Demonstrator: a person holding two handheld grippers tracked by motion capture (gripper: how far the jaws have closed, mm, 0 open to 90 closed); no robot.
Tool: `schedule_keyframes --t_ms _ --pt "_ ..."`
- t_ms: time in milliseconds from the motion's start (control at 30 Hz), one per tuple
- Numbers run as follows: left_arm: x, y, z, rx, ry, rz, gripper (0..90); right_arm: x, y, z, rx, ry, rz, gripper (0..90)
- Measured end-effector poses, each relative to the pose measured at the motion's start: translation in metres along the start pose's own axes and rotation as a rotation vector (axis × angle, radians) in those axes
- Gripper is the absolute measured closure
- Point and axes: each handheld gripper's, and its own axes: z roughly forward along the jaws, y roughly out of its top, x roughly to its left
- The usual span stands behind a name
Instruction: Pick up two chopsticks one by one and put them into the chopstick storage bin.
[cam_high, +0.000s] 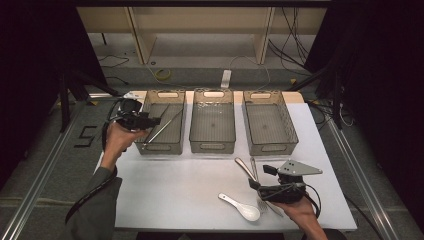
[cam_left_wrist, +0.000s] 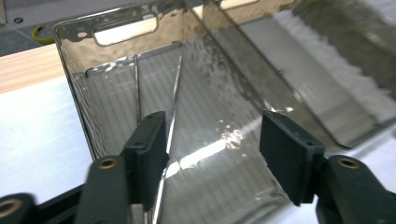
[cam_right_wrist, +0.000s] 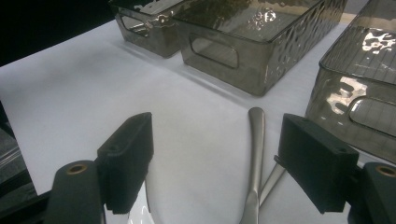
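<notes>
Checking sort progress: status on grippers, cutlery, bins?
Left gripper open over left smoky plastic bin, two thin metal sticks inside. Right gripper open above steel-handled cutlery; white ceramic spoon beside. Nothing blocking.

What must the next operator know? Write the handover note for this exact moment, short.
Left gripper: open, holding nothing, over the left bin.
Right gripper: open, holding nothing, low over the metal spoon, jaws either side of its handle.
Things: two chopsticks lie in the left bin. The metal spoon, a fork and a white spoon are on the table by the right hand.
Done: chopsticks binned.
Left: the three utensils, probably for the middle bin and right bin, where I see nothing yet.
</notes>
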Motion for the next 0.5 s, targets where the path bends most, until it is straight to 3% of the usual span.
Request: schedule_keyframes --t_ms 267,500 --pt "-0.016 -0.025 -0.006 -0.004 -0.083 0.005 29.2 0.003 0.000 0.004 0.016 0.008 -0.006 27.5" --pt "-0.025 -0.041 -0.014 -0.091 -0.144 -0.022 23.2 0.002 0.000 0.006 0.029 0.014 -0.004 27.5"
